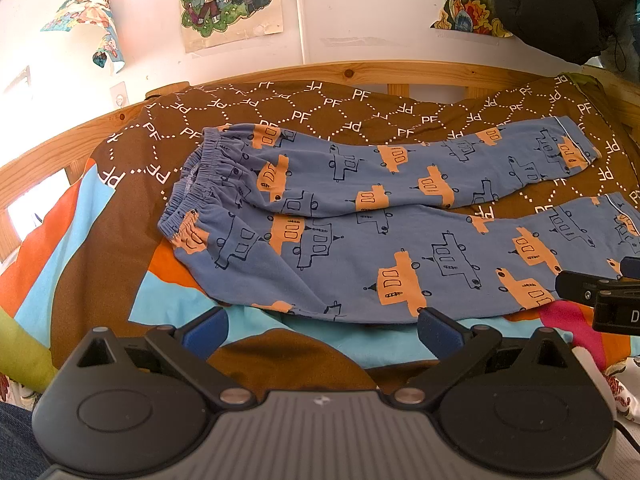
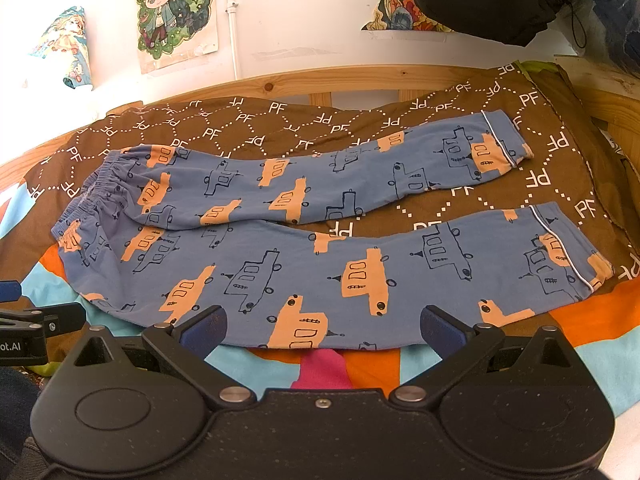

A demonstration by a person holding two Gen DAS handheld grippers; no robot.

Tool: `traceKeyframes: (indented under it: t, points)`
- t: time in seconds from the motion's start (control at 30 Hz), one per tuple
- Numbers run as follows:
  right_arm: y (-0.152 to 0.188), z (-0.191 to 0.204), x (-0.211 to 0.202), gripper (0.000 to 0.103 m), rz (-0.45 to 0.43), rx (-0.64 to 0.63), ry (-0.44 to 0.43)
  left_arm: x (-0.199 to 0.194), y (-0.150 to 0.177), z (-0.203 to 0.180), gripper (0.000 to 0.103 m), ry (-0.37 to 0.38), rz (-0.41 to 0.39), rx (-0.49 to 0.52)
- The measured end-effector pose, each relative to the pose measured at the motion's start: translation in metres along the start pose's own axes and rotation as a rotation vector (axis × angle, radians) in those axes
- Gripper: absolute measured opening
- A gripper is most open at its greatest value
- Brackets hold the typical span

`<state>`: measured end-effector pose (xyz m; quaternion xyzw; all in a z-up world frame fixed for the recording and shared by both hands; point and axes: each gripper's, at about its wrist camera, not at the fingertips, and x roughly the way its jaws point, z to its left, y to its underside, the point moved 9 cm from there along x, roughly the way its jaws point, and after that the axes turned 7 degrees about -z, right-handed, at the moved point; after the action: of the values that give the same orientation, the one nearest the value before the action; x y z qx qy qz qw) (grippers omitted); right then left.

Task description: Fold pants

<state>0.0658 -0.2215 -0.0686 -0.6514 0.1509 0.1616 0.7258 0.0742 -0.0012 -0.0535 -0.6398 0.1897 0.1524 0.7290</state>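
Note:
Blue pants (image 1: pixel 360 216) with orange and outlined boat prints lie flat on the bed, waistband at the left, both legs running right and slightly apart. They also show in the right wrist view (image 2: pixel 320 240). My left gripper (image 1: pixel 320 328) is open and empty, just short of the near leg's lower edge, toward the waist end. My right gripper (image 2: pixel 322 328) is open and empty, at the near leg's lower edge toward the cuff end. The right gripper's side shows at the right edge of the left wrist view (image 1: pixel 600 292).
A brown bedspread with white "PF" print (image 1: pixel 320 108) and bright colour patches (image 1: pixel 80 232) covers the bed. A wooden bed rail (image 1: pixel 360 72) runs along the far side by a white wall with posters. A black garment (image 1: pixel 560 8) hangs at the upper right.

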Motion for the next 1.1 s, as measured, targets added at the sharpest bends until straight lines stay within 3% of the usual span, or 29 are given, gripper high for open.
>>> traceKeyframes:
  t: [1.1]
  points:
    - [0.0009, -0.0004, 0.0005, 0.102, 0.002, 0.005, -0.002, 0.0001, 0.0019, -0.0012, 0.103, 0.004, 0.000, 0.007]
